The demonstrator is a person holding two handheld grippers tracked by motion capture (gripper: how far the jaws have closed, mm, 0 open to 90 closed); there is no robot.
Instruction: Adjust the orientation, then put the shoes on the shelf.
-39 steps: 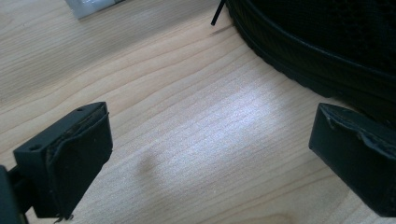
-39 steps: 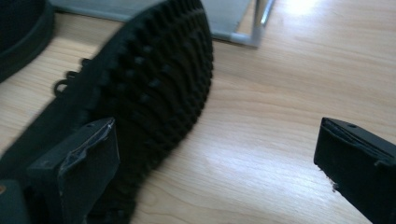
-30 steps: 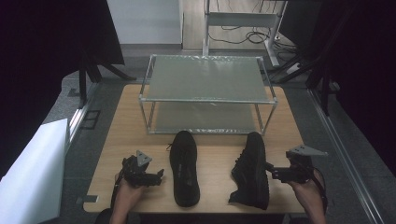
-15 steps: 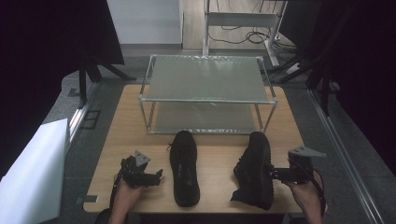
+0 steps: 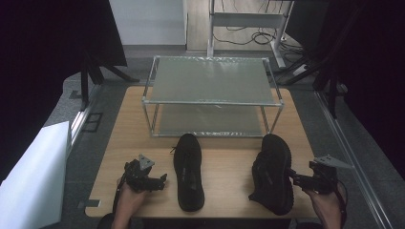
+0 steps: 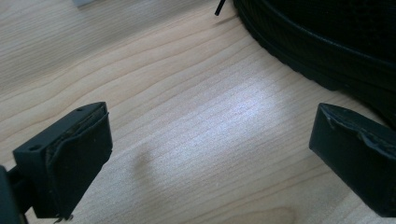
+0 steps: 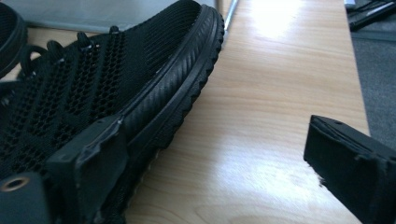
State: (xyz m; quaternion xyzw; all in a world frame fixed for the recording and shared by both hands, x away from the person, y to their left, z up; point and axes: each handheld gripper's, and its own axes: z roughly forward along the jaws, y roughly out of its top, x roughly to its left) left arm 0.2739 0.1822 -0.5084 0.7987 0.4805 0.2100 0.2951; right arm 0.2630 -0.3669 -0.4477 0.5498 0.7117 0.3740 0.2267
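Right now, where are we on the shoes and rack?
Done: nothing stowed; the rack holds no shoes. In hand: nothing; the right gripper is open beside the right shoe, and the left gripper is open near the left shoe. Left: presumably gripping and shelving both.

my right gripper has drawn back off the right shoe, which has shifted slightly away from the rack toward me.
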